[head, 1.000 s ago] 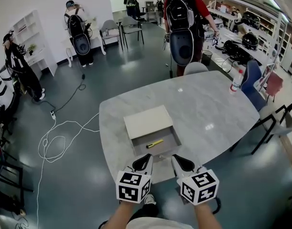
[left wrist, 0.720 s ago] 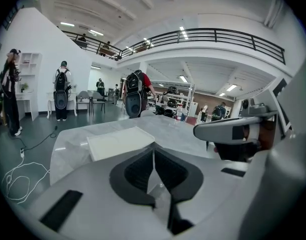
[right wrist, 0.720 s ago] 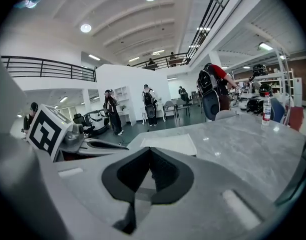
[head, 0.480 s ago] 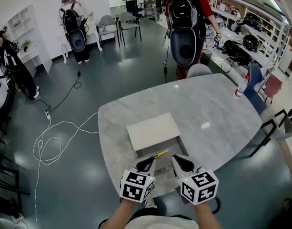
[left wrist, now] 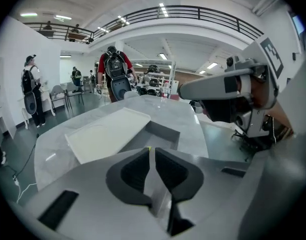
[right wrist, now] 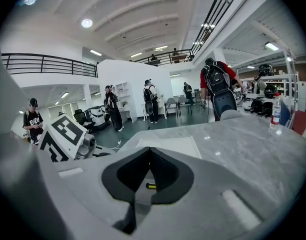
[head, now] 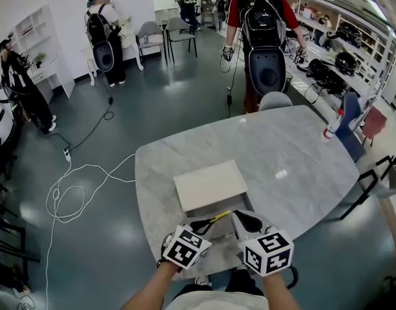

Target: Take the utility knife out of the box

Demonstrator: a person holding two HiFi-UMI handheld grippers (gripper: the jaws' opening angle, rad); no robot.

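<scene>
A flat white box [head: 209, 185] lies on the grey marble table [head: 294, 154], its drawer part pulled out toward me. The yellow utility knife [head: 219, 216] lies in that open part. My left gripper [head: 207, 224] points down at the knife's near end; its jaws are almost together and just opening, with nothing between them. A sliver of the knife [left wrist: 149, 148] shows past the left gripper [left wrist: 152, 152]. My right gripper [head: 240, 216] hovers beside it, to the right, shut and empty. Under the right gripper [right wrist: 150, 151] the knife [right wrist: 151, 186] shows through the jaw cutout.
A person with a backpack [head: 265, 37] stands at the table's far side behind a grey chair [head: 275, 100]. A bottle [head: 331, 126] stands at the table's right end. A white cable [head: 75, 186] loops over the floor on the left. Other people stand further off.
Both grippers have come forward over the table's near edge to the open box. The left one has dipped and rolled, and its tips now sit at the knife.
</scene>
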